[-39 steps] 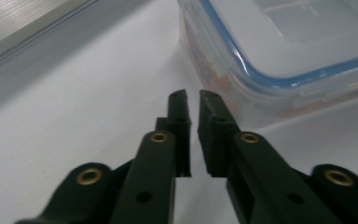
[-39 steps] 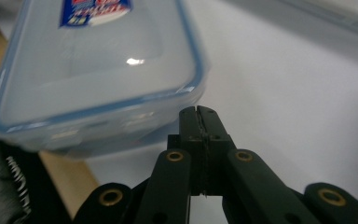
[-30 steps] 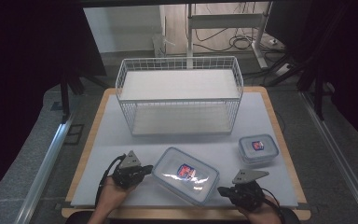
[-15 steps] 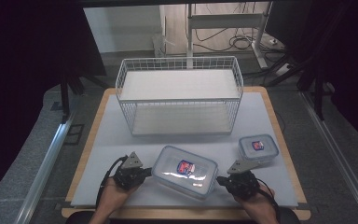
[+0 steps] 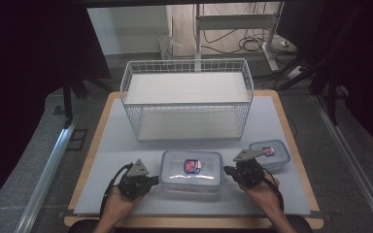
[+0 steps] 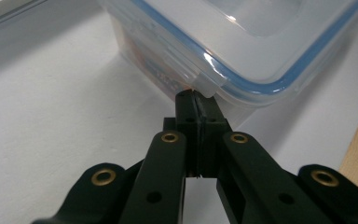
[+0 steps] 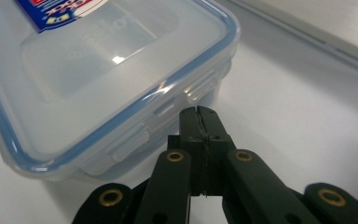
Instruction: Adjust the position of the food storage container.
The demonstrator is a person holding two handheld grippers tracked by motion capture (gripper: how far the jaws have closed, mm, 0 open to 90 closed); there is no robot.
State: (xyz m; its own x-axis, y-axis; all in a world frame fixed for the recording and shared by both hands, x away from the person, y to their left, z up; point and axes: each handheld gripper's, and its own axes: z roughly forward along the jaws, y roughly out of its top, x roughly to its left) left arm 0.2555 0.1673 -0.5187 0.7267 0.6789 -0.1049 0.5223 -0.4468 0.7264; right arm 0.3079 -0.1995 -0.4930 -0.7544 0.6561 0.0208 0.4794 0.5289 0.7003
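Both tongs closed, left tongs [image 5: 151, 181] and right tongs [image 5: 227, 170] flanking container [image 5: 191, 170]

Glossy clear plastic container [image 5: 191, 169], matt white table mat [image 5: 116, 141], white wire basket [image 5: 187, 99].

A wooden-edged table [image 5: 291, 145] is covered over most of its top by a pale grey mat [image 5: 121, 145]. At the far side of the mat a white wire basket [image 5: 187, 99] is set, its long side facing the near edge. Nearer the front edge, a large clear lidded box [image 5: 191, 170] with a blue seal is laid at the middle, and a smaller box [image 5: 272, 152] of the same kind is placed to its right, near the mat's right border.
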